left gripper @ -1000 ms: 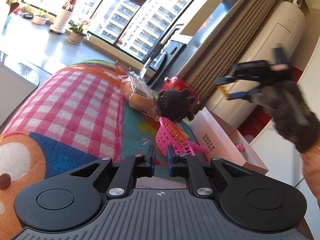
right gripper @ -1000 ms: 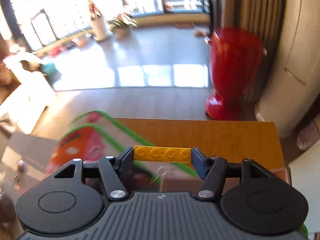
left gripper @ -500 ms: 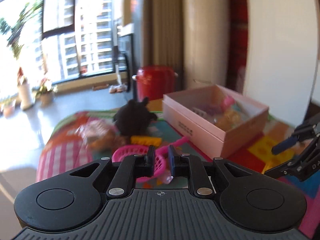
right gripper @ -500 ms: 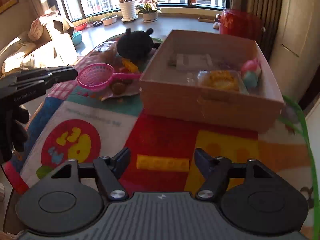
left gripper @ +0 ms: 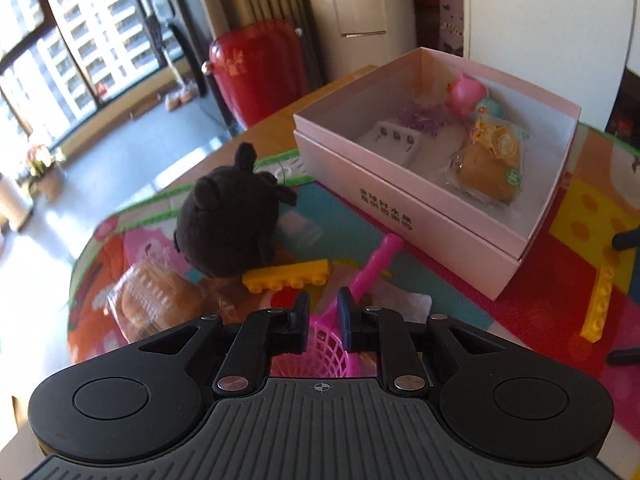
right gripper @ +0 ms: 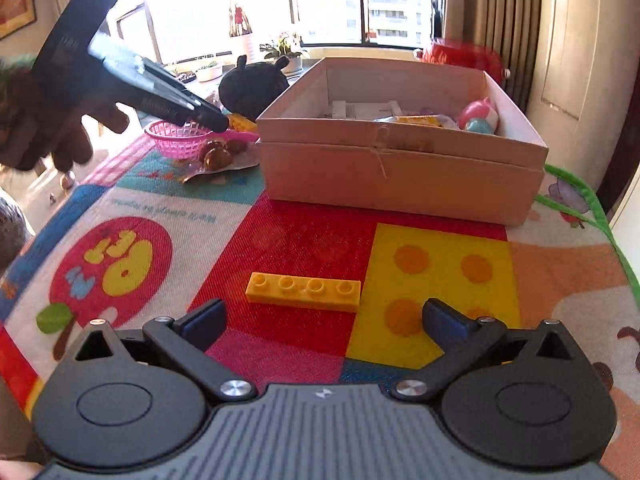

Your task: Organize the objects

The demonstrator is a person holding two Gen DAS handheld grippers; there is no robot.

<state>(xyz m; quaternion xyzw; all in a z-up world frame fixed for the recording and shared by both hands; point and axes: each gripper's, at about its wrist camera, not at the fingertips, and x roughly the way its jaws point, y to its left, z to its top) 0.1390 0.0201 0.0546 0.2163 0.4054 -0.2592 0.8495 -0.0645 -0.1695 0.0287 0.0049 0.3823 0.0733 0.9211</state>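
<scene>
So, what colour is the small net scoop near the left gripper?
Pink scoop, handle and mesh alike; the left wrist view shows it best.

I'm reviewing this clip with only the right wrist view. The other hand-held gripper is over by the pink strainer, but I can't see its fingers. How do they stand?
Observer: The left hand-held gripper has its fingers nearly together, and the handle of the pink strainer shows in the narrow gap. I cannot confirm a pinch.
Operator: Is anything hidden from me near the black plush?
Observer: Yes. A wrapped bun lies beside the black plush, on the side away from the pink box.
</scene>
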